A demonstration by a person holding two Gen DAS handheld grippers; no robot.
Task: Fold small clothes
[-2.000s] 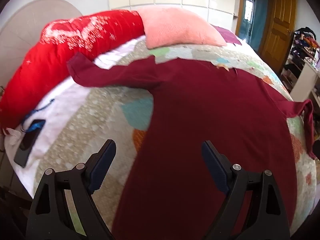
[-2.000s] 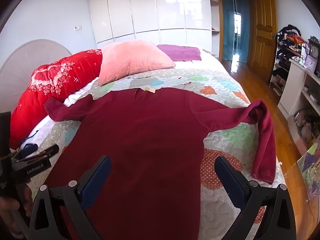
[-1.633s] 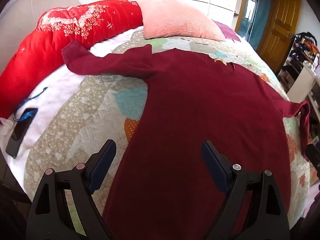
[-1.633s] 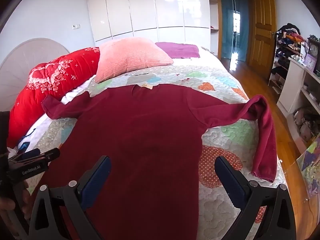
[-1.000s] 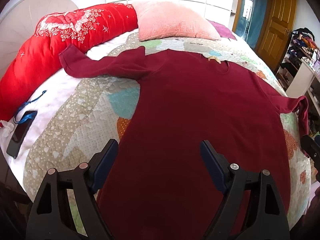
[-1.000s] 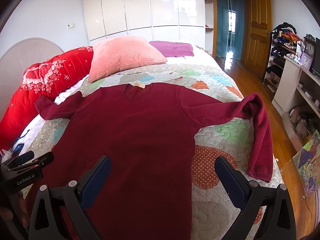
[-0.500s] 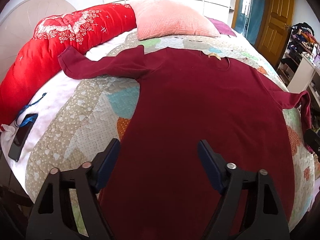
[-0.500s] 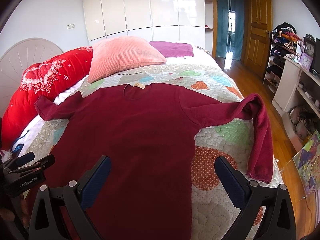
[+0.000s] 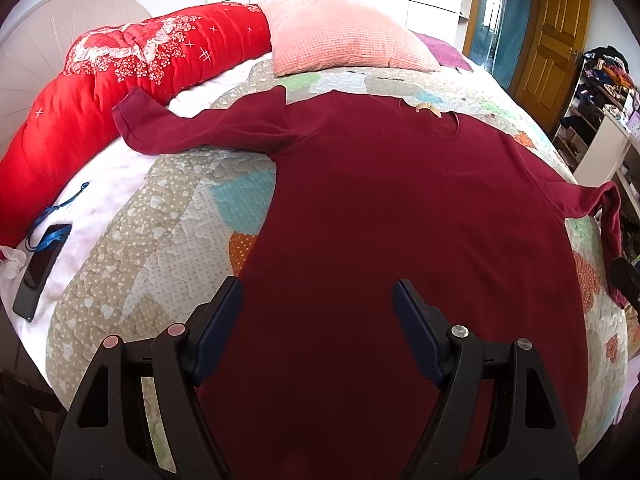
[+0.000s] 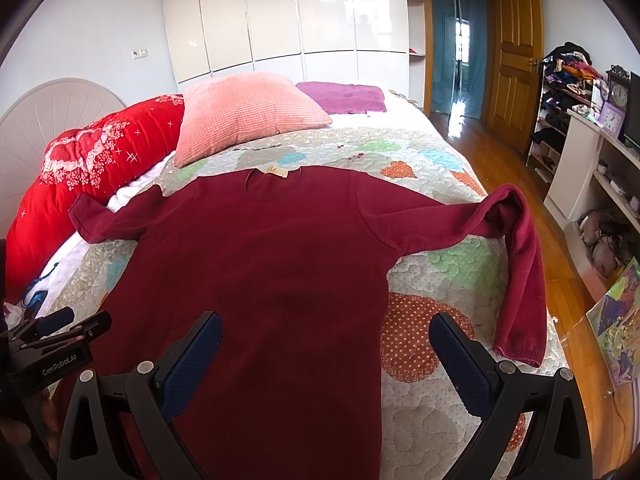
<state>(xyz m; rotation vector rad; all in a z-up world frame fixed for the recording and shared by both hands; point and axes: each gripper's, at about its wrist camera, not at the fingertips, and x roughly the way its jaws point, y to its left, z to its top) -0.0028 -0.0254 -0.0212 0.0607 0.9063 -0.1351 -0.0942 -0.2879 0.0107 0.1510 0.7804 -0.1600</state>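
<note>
A dark red long-sleeved top [image 9: 380, 216] lies flat, front up, on the patchwork quilt [image 9: 160, 232], neck toward the pillows. It also shows in the right wrist view [image 10: 272, 264]. Its left sleeve [image 9: 192, 130] stretches toward the red bolster. Its right sleeve [image 10: 516, 256] bends and hangs over the bed's right edge. My left gripper [image 9: 318, 312] is open and empty above the lower left part of the top. My right gripper [image 10: 326, 348] is open and empty above the lower right part. The left gripper's side [image 10: 52, 340] shows at the right view's left edge.
A red bolster [image 9: 120, 68] and a pink pillow [image 9: 340, 36] lie at the head of the bed. A phone with a blue strap [image 9: 40, 264] lies on the white sheet at the left. Shelves [image 10: 592, 152] and wooden floor [image 10: 508, 160] are to the right.
The left gripper's jaws have narrowed slightly. Both views have shifted only a little. The top has not moved.
</note>
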